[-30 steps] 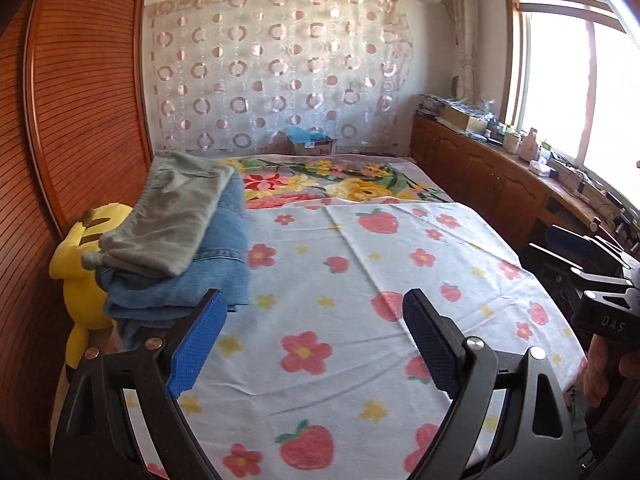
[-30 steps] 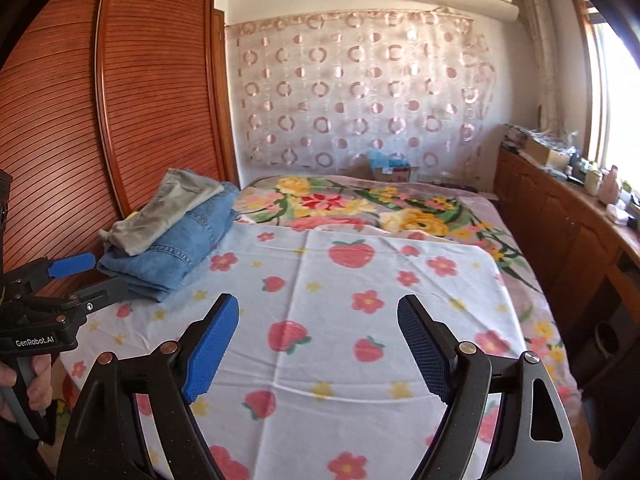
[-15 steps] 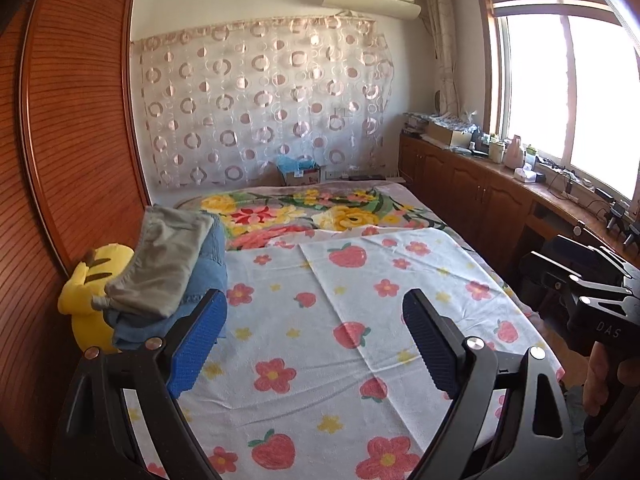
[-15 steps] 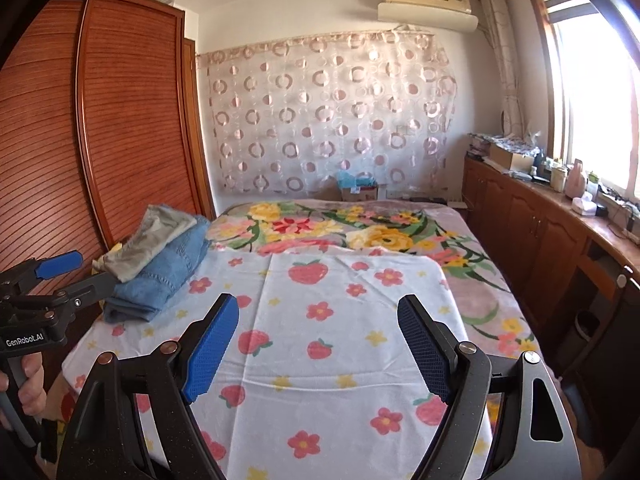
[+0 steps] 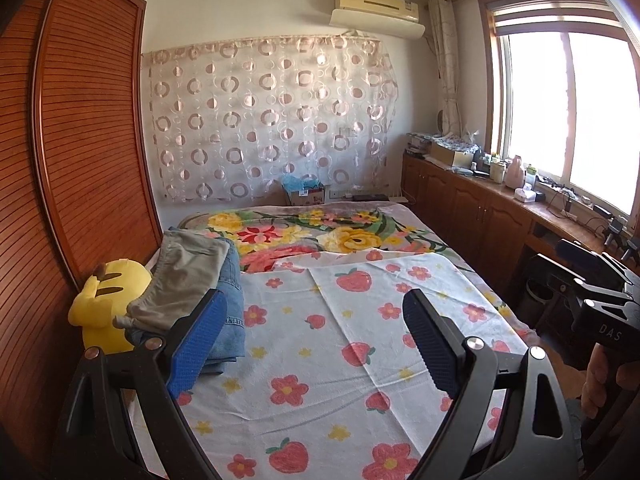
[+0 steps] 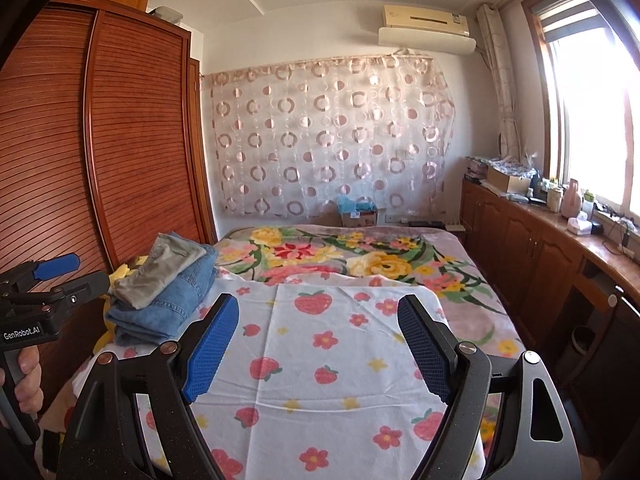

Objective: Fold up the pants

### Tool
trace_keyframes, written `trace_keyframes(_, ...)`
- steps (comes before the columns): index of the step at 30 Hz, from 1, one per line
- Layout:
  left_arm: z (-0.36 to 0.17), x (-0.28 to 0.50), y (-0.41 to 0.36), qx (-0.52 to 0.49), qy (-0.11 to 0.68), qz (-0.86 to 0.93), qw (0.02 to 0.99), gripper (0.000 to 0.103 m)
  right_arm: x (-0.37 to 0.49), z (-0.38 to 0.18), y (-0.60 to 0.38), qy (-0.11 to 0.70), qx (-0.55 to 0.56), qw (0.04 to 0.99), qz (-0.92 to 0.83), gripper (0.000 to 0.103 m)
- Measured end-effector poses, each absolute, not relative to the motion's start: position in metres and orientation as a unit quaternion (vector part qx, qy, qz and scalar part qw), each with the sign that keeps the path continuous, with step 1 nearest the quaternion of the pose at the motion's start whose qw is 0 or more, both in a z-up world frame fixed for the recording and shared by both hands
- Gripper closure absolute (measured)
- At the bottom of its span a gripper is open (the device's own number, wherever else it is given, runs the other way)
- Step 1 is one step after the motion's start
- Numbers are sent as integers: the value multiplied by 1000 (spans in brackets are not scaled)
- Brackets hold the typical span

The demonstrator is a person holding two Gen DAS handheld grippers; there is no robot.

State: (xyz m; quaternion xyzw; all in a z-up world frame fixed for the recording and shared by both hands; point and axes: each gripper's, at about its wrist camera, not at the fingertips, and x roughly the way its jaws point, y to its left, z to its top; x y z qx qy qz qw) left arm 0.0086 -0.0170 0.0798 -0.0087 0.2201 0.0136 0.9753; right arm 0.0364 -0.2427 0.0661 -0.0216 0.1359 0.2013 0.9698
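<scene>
The pants lie folded in a stack at the left edge of the bed, close to the wooden wardrobe. Grey-green pants (image 5: pixel 182 280) rest on top of blue jeans (image 5: pixel 232 312), and in the right wrist view the same grey-green pair (image 6: pixel 164 272) sits across the folded jeans (image 6: pixel 168 308). Just left of the stack, between it and the wardrobe (image 5: pixel 80 168), a yellow plush toy (image 5: pixel 108 308) leans at the bed's side.

The stack sits at the edge of a white sheet (image 5: pixel 320 340) printed with strawberries and flowers, which covers the near part of the bed. Beyond it a blanket (image 5: pixel 312 236) with large yellow and red blooms shows up to the far wall, where a sheer curtain (image 5: pixel 272 120) with a ring pattern hangs under an air conditioner (image 5: pixel 376 8).

The left claw (image 5: pixel 312 344) hovers above the sheet with its blue pads (image 5: pixel 198 344) wide apart and nothing between them; the stack lies just behind its left finger. The right claw (image 6: pixel 320 344) is likewise spread apart and empty over the sheet, well clear of the pants. Each claw also shows at the edge of the other's view, gripped by a hand (image 6: pixel 24 384).

Along the right wall runs a wooden cabinet surface (image 5: pixel 500 200) crowded with boxes and bottles beneath a bright window (image 5: pixel 568 112).
</scene>
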Motion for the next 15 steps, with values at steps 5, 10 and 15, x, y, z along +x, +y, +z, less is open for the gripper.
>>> trace_keyframes(5, 84, 3, -12, -10, 210, 19, 977, 13, 31, 64, -244, 124, -19, 971, 205, 20)
trace_keyframes(10, 87, -1, -10, -10, 203, 26, 979, 13, 32, 60, -245, 114, -17, 972, 205, 20)
trace_keyframes(15, 88, -6, -7, -10, 195, 29, 980, 13, 35, 56, -243, 111, -16, 972, 205, 20)
